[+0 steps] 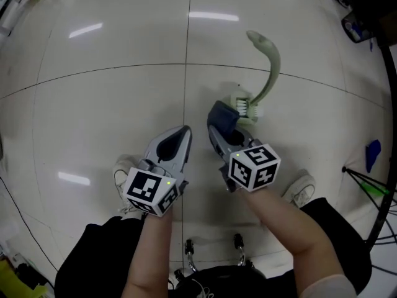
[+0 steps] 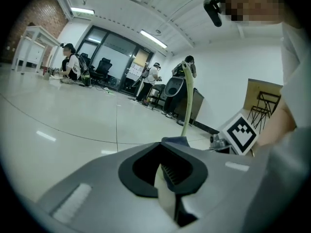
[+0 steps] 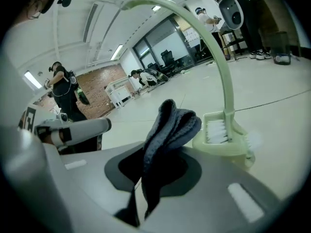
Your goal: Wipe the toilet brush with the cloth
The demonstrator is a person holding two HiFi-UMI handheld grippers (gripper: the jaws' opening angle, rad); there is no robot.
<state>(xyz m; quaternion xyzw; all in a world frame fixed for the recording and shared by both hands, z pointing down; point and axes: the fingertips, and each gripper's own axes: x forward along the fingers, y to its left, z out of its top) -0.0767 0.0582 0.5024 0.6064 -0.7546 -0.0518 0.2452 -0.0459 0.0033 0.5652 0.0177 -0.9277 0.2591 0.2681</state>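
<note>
A pale green toilet brush [image 1: 268, 64] with a curved handle stands upright in its holder [image 1: 244, 104] on the white tiled floor. My right gripper [image 1: 218, 129] is shut on a dark blue cloth [image 1: 223, 117], which bunches up just left of the holder and touches or nearly touches it. In the right gripper view the cloth [image 3: 167, 130] rises from the jaws beside the white bristles [image 3: 216, 130] and handle [image 3: 221, 57]. My left gripper [image 1: 182, 134] hovers to the left, shut and holding nothing. It looks toward the brush handle [image 2: 187, 101] and the cloth [image 2: 176, 141].
The person's white shoes [image 1: 124, 169] [image 1: 301, 189] stand on the floor either side of the grippers. A black stand with cables [image 1: 381, 185] and a blue object [image 1: 372, 154] are at the right. Other people [image 2: 73, 68] and chairs are far off across the room.
</note>
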